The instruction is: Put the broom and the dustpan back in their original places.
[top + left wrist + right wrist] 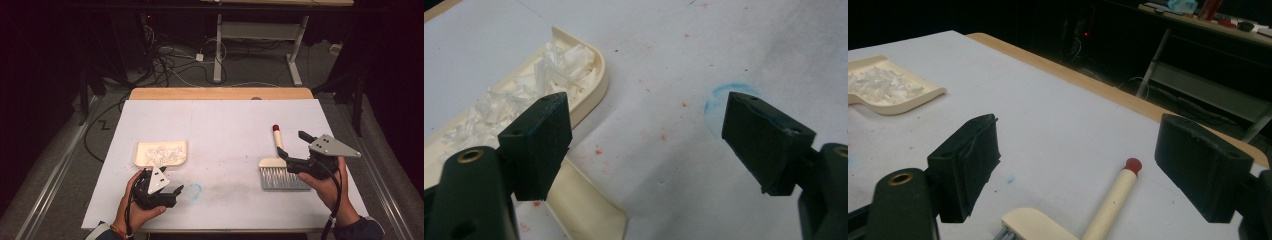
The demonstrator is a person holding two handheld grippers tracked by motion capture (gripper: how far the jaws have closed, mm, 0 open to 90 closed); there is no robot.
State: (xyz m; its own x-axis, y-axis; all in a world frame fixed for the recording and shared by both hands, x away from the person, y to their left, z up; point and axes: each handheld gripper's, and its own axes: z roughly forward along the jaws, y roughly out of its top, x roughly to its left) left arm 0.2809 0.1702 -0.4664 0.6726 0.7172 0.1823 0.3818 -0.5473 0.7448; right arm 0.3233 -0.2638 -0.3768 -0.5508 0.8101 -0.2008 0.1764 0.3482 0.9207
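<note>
A cream dustpan [161, 152] [596, 82] holding white plastic shreds [519, 97] lies at the table's left. My left gripper [162, 181] [649, 132] hovers just in front of it, open and empty, its left jaw over the pan's handle [589, 210]. At the right lies a cream hand brush [280, 170] with grey bristles and a red-tipped handle [1113, 197]. Over that handle stands my right gripper [294, 145] [1083, 165], open, its jaws apart on either side of the handle and not touching it. The dustpan [895, 95] also shows far left in the right gripper view.
White paper [225, 130] covers the table, with a wooden strip [220, 93] bare at the far edge. A blue smudge [194, 190] [724, 97] and red specks mark the paper near my left gripper. Beyond the table stand a desk frame [260, 45] and floor cables.
</note>
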